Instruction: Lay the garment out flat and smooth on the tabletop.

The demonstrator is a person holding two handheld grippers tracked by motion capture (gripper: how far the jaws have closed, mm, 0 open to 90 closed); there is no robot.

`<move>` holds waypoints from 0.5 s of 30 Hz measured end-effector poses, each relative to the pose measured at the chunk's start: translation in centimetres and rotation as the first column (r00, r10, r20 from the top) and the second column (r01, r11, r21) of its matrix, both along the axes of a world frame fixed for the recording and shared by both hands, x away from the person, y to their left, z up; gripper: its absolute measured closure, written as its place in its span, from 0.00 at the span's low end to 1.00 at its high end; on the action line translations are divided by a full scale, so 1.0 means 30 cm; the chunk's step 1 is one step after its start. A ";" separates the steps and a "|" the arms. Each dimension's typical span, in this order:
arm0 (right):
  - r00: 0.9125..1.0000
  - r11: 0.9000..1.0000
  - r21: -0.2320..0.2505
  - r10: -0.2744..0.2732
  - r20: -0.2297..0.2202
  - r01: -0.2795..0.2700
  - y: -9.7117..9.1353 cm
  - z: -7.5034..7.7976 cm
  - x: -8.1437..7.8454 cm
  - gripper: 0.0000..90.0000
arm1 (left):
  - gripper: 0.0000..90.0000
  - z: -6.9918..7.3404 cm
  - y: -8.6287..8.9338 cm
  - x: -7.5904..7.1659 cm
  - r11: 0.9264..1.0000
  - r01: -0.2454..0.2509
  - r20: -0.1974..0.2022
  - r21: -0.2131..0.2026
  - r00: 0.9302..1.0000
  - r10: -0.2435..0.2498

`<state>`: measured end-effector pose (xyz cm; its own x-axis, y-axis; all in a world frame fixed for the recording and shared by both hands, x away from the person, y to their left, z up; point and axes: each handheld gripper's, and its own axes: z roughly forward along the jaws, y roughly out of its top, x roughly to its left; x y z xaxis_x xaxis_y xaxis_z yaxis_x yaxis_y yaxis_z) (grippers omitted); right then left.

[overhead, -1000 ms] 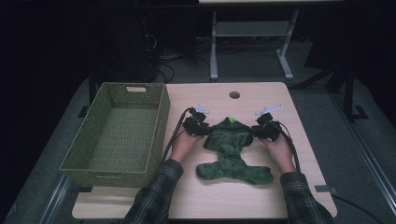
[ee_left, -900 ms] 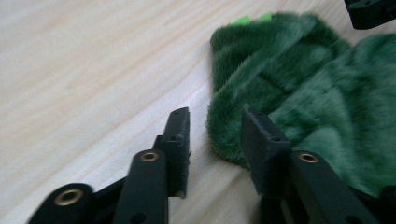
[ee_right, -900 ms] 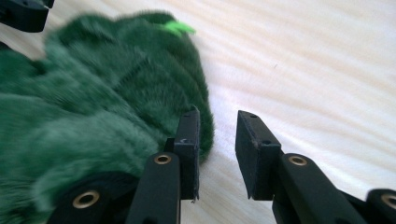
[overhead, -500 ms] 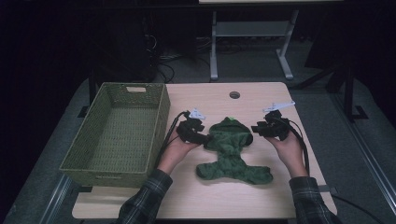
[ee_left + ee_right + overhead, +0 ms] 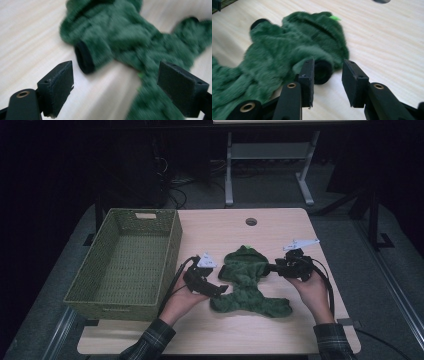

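Both hands have drawn apart since a second ago, when each pair of tongs sat against a sleeve of the dark green fleecy garment with hood and black cuffs (image 5: 248, 282); the left tongs (image 5: 220, 291) have slid back toward the near left and their jaws have just been opening, with nothing between them; the garment's upper part now lies folded narrower than before.

Item, garment: flat on the pale wooden bench (image 5: 280, 227), near its middle, hood toward the far edge, lower hem spread toward the person; in the left gripper view one black-cuffed sleeve (image 5: 86, 58) lies on the wood ahead of the jaws, clear of both pads; in the right gripper view the other black cuff (image 5: 322, 71) sits just beyond the jaw tips, roughly in line with the gap.

Item, left tongs: jaws wide, empty, beside the garment's left hem.

Item, right tongs (image 5: 270, 268): jaws partly apart with bare wood between them, gripping nothing; tips just beside the right sleeve.

Item, rectangular woven green basket (image 5: 170, 245): on the left part of the bench, well apart from the garment; its near corner close to the left hand (image 5: 186, 297).

Item, sleeves of plaid cloth (image 5: 150, 342) on the person's forearms, entering from the near edge.
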<state>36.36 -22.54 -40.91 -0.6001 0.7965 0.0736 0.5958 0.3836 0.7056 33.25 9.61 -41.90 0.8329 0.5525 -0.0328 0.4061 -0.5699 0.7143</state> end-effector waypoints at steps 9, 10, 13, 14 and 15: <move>0.999 0.999 0.004 0.034 0.010 -0.034 0.016 -0.006 -0.059 0.69 | 0.14 -0.046 0.043 -0.119 1.000 0.009 0.009 0.027 1.000 -0.009; 0.999 0.999 0.014 0.034 0.008 -0.034 0.019 -0.005 -0.066 0.69 | 0.14 -0.054 0.048 -0.132 0.999 0.009 -0.002 0.033 1.000 -0.009; 0.999 0.999 0.005 0.051 0.008 -0.051 0.033 -0.006 -0.083 0.69 | 0.14 -0.075 0.069 -0.167 0.999 0.003 -0.010 0.037 1.000 -0.003; 0.998 0.998 0.008 0.054 0.006 -0.054 0.035 -0.006 -0.087 0.69 | 0.14 -0.082 0.075 -0.178 0.999 0.001 -0.017 0.038 1.000 -0.001; 0.998 0.998 0.016 0.056 0.002 -0.056 0.040 -0.006 -0.091 0.69 | 0.14 -0.090 0.081 -0.188 0.999 0.003 -0.025 0.040 1.000 -0.002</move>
<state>33.62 -21.34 -41.10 -0.6436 0.7606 0.0856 0.5730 0.4047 0.7126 27.63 12.04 -44.59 0.8332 0.5521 -0.0311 0.4222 -0.5990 0.6804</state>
